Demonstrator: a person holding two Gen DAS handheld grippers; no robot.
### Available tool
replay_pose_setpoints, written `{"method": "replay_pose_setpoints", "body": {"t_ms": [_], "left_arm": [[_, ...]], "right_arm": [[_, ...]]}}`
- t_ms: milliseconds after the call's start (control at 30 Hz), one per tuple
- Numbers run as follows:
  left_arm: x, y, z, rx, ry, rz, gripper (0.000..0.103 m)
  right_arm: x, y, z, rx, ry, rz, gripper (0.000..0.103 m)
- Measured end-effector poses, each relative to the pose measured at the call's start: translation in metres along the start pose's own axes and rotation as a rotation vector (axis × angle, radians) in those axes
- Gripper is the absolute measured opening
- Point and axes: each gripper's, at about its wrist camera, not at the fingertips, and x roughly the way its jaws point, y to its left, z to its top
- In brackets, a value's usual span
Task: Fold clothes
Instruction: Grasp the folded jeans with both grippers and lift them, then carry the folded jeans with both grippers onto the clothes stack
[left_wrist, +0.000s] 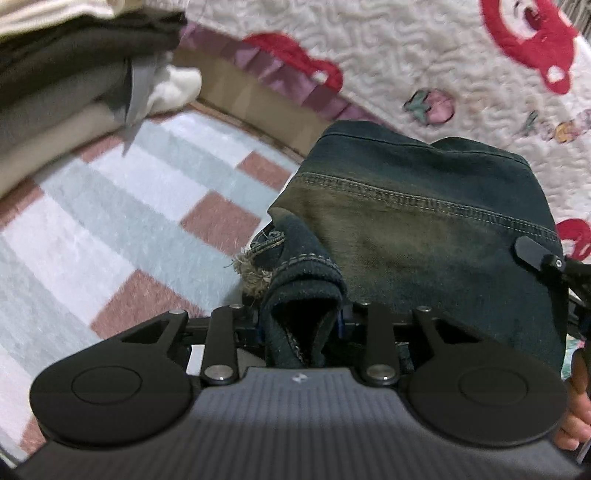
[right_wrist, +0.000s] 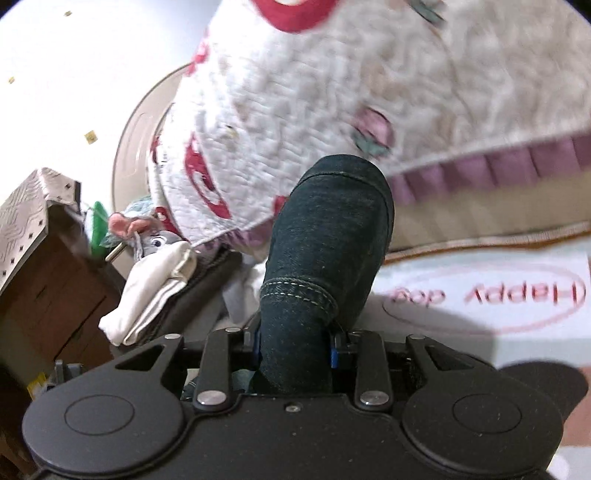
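Note:
A pair of dark blue jeans (left_wrist: 424, 221) with pale stitching hangs bunched between both grippers above the rug. In the left wrist view my left gripper (left_wrist: 299, 321) is shut on a folded denim edge with a frayed hem beside it. A black finger (left_wrist: 533, 253) of the other gripper shows at the right edge against the denim, with a person's hand (left_wrist: 576, 410) below it. In the right wrist view my right gripper (right_wrist: 295, 347) is shut on a thick roll of the jeans (right_wrist: 332, 229), which rises up and away from the jaws.
A stack of folded clothes (left_wrist: 74, 81) (right_wrist: 159, 295) sits to the left. Below lies a checked pink, white and pale blue rug (left_wrist: 122, 221) with a "Happy dog" print (right_wrist: 487, 291). A white quilt with red cars (left_wrist: 424, 55) hangs behind. A wooden cabinet (right_wrist: 48, 295) stands far left.

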Motion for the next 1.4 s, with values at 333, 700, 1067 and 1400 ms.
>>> {"method": "replay_pose_setpoints", "body": {"t_ms": [333,700,1067,1400], "left_arm": [[-0.084,0.030,0.050,0.026,-0.162,-0.037,0.026],[-0.260,0.094,0.230,0.205,-0.277,0.160,0.026],[-0.217,0.201,0.333,0.144,-0.299,0.472,0.026],[-0.150,0.261,0.272,0.015,-0.364,0.425,0.025]], "right_arm": [[0.004,0.090,0.031,-0.096,-0.068,0.051,0.035],[0.099,0.256,0.105,-0.092,-0.152,0.355,0.035],[0.321,0.265,0.108,0.270,0.034,0.418,0.036],[0.353,0.230,0.062,0.212,0.153,0.234,0.036]]}}
